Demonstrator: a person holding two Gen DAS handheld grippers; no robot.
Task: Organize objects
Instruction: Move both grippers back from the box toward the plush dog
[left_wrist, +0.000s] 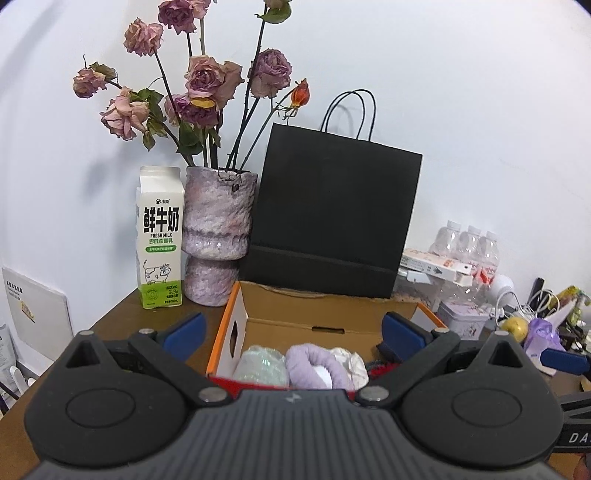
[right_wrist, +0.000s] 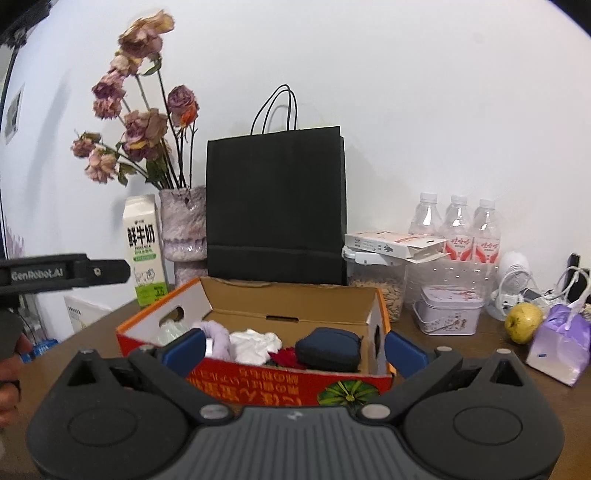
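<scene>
Two grippers hover at the near side of an open cardboard box (right_wrist: 291, 295), which serves as the landmark on the brown worktop (right_wrist: 92, 343). Directly behind the box stands a black paper bag (right_wrist: 277, 206), upright with its cord handles up, its base close against the box's rear wall. Left of the bag and behind the box's left corner, a mottled purple vase (left_wrist: 218, 236) holds dried roses (left_wrist: 207, 77), and a fresh-milk carton (left_wrist: 160, 236) stands just beside the vase on its far-left side. Behind the box's right corner sits a clear jar of grain (right_wrist: 376, 284) with a flat white carton (right_wrist: 395, 245) lying on its lid; three water bottles (right_wrist: 458, 229) stand further right against the wall. A lilac tin (right_wrist: 448, 310) rests right of the box, then a yellow-green pear (right_wrist: 522, 323) and a purple-wrapped package (right_wrist: 559, 343) further right.

Inside the box lie a pale green bundle (left_wrist: 262, 365) at the left end, a lilac towel roll (left_wrist: 317, 365), a crumpled white cloth (right_wrist: 253, 345), something red (right_wrist: 286, 358), and a dark blue pouch (right_wrist: 328, 349) at the right end.

The left gripper (left_wrist: 291, 328) is spread wide and holds nothing. The right gripper (right_wrist: 293, 349) is likewise spread and empty, in front of the box's printed wall.
</scene>
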